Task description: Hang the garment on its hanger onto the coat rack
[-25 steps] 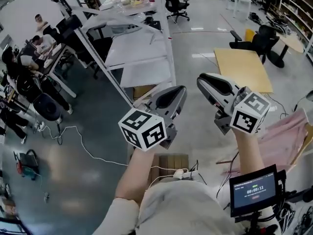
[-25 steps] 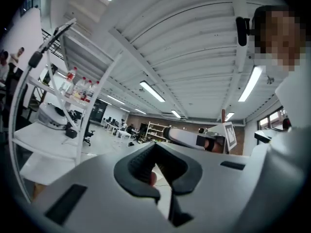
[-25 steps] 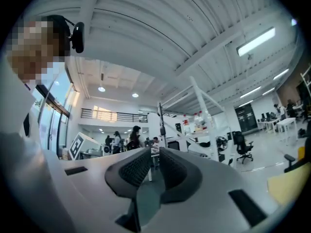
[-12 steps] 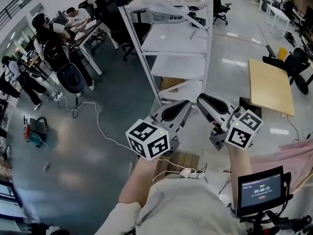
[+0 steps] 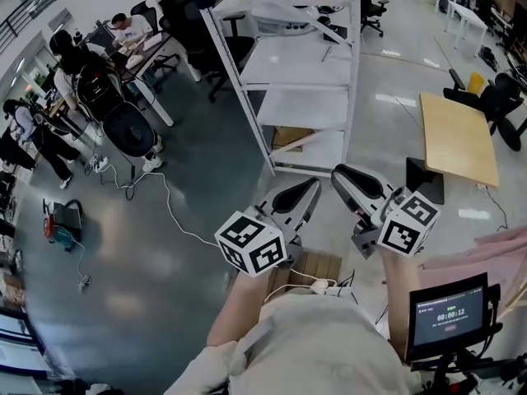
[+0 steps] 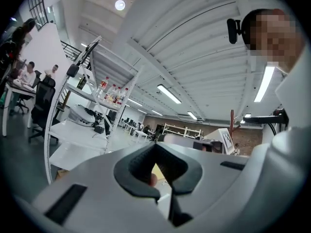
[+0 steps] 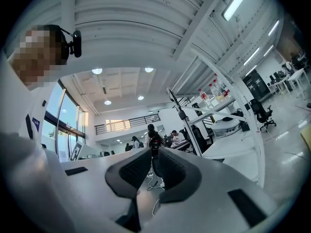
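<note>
In the head view a pink garment [image 5: 492, 258] lies low at the right edge, mostly cut off; I see no hanger or coat rack. My left gripper [image 5: 308, 188] and right gripper [image 5: 340, 174] are held side by side in front of my body, well left of the garment, tips pointing away over the floor. Both are shut with nothing between the jaws. The left gripper view looks along the left gripper [image 6: 155, 147] at the ceiling and shelving. In the right gripper view the right gripper [image 7: 154, 153] faces people at desks.
A white metal shelving unit [image 5: 306, 72] stands ahead. A wooden table [image 5: 457, 137] and office chairs are at the right. A cardboard box [image 5: 311, 265] and a white cable [image 5: 165, 212] lie on the floor. A small screen [image 5: 450, 314] sits at lower right. People sit at upper left.
The head view has swung left, so the pink garment slid toward the right edge. Both grippers dropped slightly in the view and stayed shut and empty.
</note>
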### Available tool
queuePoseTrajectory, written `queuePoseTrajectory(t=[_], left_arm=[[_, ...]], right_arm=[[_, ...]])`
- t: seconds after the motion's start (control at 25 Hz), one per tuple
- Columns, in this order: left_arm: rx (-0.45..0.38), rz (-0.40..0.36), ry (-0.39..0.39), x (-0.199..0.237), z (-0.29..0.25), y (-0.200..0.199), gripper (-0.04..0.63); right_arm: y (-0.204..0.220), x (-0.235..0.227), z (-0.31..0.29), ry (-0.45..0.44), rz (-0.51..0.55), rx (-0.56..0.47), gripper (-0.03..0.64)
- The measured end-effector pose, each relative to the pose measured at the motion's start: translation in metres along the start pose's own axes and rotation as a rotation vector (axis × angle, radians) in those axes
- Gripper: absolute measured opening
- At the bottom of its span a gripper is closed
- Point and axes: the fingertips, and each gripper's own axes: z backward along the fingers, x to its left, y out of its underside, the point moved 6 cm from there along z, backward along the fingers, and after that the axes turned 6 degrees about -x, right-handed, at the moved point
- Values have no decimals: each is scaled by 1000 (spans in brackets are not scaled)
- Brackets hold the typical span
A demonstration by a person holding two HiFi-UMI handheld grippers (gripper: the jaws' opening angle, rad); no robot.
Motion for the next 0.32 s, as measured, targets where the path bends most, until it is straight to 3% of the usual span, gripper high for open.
queuePoseTrajectory(t=[0.32], left_arm=[[20, 22, 20, 2, 13, 6, 6]], right_arm=[[14, 10, 5, 30, -19, 0, 57]])
